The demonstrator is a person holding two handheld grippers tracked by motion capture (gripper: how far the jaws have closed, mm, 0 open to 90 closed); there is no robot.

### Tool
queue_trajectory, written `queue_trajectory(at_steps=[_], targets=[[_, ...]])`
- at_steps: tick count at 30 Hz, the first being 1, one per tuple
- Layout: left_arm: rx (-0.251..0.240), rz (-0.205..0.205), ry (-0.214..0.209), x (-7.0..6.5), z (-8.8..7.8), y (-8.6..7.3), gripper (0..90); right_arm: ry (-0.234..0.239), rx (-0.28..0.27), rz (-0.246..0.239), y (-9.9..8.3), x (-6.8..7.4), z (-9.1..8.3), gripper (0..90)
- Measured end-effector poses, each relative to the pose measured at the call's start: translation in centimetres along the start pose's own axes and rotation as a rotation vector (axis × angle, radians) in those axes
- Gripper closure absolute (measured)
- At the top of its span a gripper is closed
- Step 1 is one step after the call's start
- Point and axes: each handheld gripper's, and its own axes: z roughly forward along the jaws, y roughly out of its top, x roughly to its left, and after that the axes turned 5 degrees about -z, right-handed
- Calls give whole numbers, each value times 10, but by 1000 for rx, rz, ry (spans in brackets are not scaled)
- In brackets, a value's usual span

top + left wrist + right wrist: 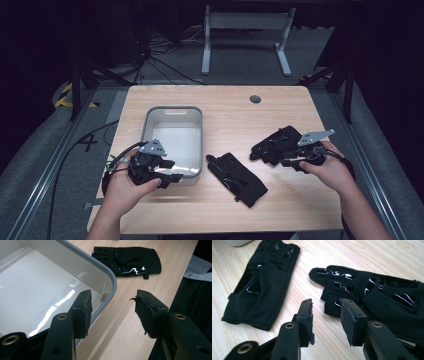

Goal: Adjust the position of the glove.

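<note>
Two black gloves lie on the wooden table [225, 107]. One glove [237, 177] [127, 261] [262, 285] lies flat in the middle near the front. The other glove [276, 142] [382, 295] lies crumpled at the right. My right gripper [287, 157] [325, 320] stands open at that glove's near edge, with its fingers just beyond the pads and nothing pressed between them. My left gripper [169, 172] [112, 312] is open and straddles the front right corner of a grey bin [195, 150] [110, 277]. One pad hangs inside the bin, the other over the table.
The inside of the bin shows nothing but bare floor. A round grommet hole [255, 99] sits near the table's far edge. Beyond the table stand a white desk frame [245, 35] and floor cables [160, 60]. A cable trails from the left gripper off the table's left side.
</note>
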Motion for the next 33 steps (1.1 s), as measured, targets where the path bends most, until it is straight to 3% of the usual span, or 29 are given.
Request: queue_trajectory(at_steps=[7,10,12,20,30,33], targets=[[-30,23,-3,-6,1,3,486,31,-32,17,5,10,4,618],[-49,43,-18,-9,2,3,507,73,-39,-3,9,19,12,618],[-56,54,-18,-11,4,2,508,74,-25,-16,12,24,18,622],[-22,53,-56,-16,9,6,560,116,9,-58,21,48,36,622],[-19,56,-45,-20,9,7,528,148,4,-93,27,63,45,607],[-15,60,-45,-21,9,7,526,152,-1,-79,29,67,47,606]])
